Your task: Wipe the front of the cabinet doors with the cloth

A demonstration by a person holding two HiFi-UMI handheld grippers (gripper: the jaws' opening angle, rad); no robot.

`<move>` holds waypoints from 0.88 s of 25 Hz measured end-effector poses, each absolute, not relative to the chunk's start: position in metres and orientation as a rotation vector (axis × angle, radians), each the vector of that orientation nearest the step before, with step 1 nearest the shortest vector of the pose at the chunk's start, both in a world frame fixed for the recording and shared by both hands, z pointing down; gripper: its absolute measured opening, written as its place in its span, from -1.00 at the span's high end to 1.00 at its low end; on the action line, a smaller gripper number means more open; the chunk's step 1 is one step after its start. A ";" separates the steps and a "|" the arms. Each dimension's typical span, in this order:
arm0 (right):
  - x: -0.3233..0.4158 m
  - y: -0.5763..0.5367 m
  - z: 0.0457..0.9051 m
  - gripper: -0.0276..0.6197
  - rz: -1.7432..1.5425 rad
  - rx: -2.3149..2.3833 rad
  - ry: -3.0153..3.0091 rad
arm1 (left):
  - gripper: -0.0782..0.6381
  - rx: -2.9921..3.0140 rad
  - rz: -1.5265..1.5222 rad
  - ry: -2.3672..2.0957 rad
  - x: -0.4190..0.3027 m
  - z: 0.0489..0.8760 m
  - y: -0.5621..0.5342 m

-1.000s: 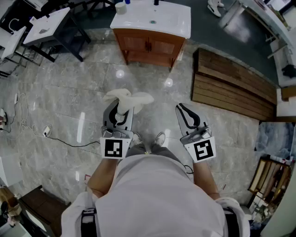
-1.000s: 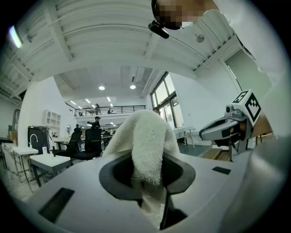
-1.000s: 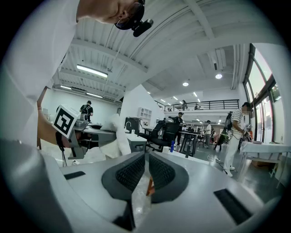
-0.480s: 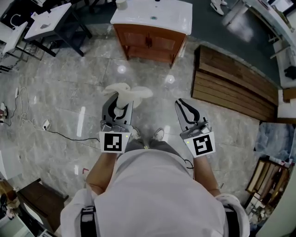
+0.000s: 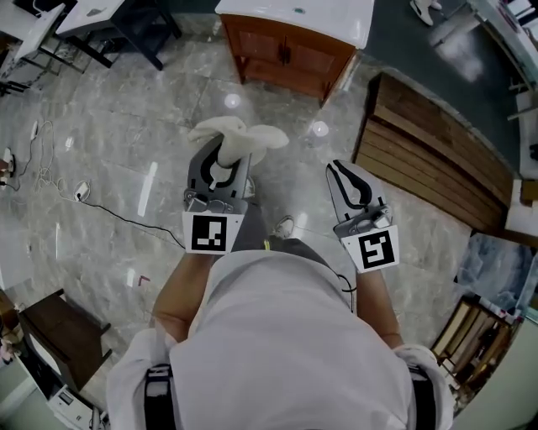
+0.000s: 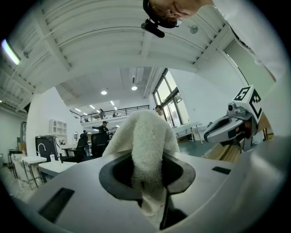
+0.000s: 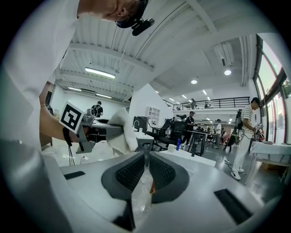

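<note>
A cream cloth (image 5: 238,134) is pinched in my left gripper (image 5: 220,159) and flops out past the jaw tips; in the left gripper view the cloth (image 6: 145,150) fills the gap between the jaws. My right gripper (image 5: 350,180) is held level with it to the right, jaws shut with nothing between them, also seen in the right gripper view (image 7: 146,169). The wooden cabinet (image 5: 290,57) with two brown doors and a white sink top stands on the floor at the top of the head view, well beyond both grippers.
A slatted wooden pallet (image 5: 437,151) lies on the floor to the right of the cabinet. Dark-legged desks (image 5: 101,17) stand at top left, and a black cable (image 5: 118,220) trails across the marble floor on the left. People stand at desks in the distance (image 7: 245,132).
The view has shifted forward: the cabinet has slid toward the top edge of the head view, and both grippers sit slightly higher and to the right. The cloth stays held.
</note>
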State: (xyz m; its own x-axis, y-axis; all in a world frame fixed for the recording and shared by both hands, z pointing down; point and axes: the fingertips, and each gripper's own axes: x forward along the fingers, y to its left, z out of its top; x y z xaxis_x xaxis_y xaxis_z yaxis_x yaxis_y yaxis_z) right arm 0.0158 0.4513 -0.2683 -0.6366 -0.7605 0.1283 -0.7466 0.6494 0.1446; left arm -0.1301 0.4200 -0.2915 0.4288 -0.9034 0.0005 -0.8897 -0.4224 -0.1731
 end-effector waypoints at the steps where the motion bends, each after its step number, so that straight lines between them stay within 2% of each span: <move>1: 0.014 0.447 -0.266 0.74 -0.116 1.229 -2.683 | 0.46 -2.533 -0.142 1.605 -0.132 -0.288 0.415; 9: 0.000 0.368 -0.245 0.74 -0.083 1.227 -2.642 | 0.46 -2.590 -0.161 1.608 -0.144 -0.257 0.332; 14: -0.037 0.279 -0.240 0.74 -0.069 1.207 -2.637 | 0.47 -2.579 -0.284 1.502 -0.167 -0.239 0.248; 22: -0.094 0.146 -0.232 0.74 -0.037 1.188 -2.578 | 0.47 -2.625 -0.278 1.479 -0.220 -0.223 0.109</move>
State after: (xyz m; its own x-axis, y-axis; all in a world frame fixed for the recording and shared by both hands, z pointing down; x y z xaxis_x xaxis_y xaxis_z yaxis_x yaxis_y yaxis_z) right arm -0.0937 0.1457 -0.2317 -0.6120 -0.7469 0.2600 -0.7392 0.6571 0.1477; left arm -0.2202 0.1090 -0.2227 0.5071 -0.8558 0.1022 -0.8346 -0.5172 -0.1895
